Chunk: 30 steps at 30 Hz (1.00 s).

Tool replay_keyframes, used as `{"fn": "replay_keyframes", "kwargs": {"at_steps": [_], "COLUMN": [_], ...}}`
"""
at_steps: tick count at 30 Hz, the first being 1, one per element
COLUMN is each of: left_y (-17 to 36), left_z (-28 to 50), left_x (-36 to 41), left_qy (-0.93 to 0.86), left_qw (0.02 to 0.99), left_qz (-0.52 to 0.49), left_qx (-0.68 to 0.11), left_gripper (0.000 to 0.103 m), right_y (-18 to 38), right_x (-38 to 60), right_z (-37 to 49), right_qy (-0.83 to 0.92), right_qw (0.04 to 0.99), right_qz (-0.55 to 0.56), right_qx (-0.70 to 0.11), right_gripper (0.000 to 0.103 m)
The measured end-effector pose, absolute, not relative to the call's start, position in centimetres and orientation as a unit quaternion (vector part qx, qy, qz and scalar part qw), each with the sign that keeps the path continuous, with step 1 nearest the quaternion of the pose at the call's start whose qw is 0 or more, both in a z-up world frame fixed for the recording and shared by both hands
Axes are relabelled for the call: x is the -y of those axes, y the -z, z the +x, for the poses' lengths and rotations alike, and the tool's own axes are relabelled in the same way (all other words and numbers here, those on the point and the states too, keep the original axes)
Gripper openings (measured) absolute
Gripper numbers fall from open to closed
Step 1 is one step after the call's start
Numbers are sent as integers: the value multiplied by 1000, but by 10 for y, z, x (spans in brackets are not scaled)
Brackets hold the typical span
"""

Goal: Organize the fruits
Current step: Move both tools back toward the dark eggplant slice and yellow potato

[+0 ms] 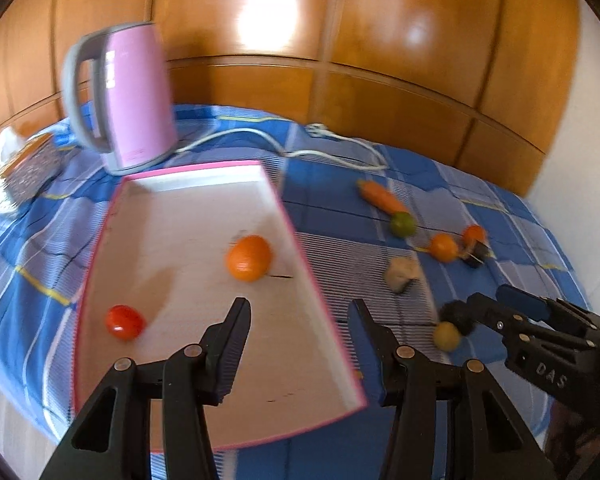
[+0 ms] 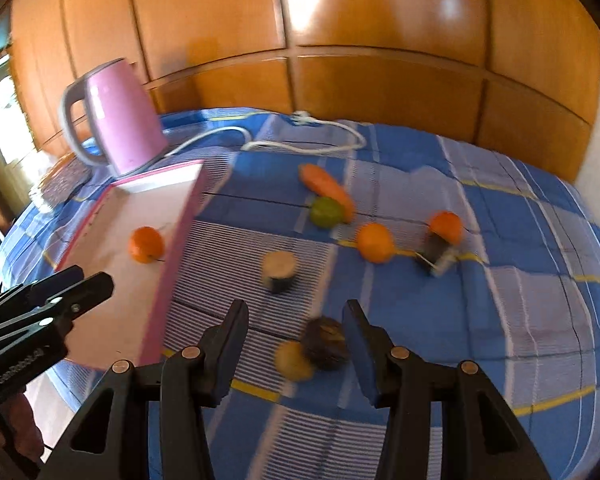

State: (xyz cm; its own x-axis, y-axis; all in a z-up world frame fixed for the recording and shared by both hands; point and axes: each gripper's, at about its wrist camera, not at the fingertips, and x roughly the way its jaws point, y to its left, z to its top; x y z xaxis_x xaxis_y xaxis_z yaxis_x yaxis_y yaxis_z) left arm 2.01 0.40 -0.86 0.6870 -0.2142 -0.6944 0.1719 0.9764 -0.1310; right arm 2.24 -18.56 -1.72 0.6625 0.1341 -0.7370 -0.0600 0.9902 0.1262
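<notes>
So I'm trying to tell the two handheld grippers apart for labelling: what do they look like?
Both are black plastic two-finger clamps with round brass-coloured rivets and blue finger pads. The left gripper carries white "GenRoboLAI"-like lettering on its side, seen from the right wrist view. The right gripper shows white letters "DAS" on its body.

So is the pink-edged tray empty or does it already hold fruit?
Not empty: the tray holds an orange and a red tomato-like fruit. Other pieces lie outside on the blue cloth.

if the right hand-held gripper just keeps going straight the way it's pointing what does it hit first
Most likely the dark brown round piece lying on the blue checked cloth, with the small yellow fruit beside it. The right hand-held gripper is open and empty; depth is hard to judge.
</notes>
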Motion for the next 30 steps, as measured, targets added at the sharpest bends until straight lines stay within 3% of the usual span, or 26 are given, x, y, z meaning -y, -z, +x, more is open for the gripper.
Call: {"fn": "replay_keyframes", "kwargs": {"at_steps": [9,28,30], "left_y": [19,35,36], "left_z": [17,12,14], "left_x": [39,58,59], "left_qy": [194,228,229], "left_qw": [898,879,878], "left_qz": [8,27,27], "left_qx": [-395,-417,-419], "left_gripper": [51,51,51], "right_y": [36,60,59], "right_x": [231,218,218], "right_z": [9,32,33], "right_qy": [-25,-85,-87], "right_qw": [897,865,867], "right_qz": [90,157,156], "right_qx": [-431,-468,-465], "right_gripper": [49,49,43]}}
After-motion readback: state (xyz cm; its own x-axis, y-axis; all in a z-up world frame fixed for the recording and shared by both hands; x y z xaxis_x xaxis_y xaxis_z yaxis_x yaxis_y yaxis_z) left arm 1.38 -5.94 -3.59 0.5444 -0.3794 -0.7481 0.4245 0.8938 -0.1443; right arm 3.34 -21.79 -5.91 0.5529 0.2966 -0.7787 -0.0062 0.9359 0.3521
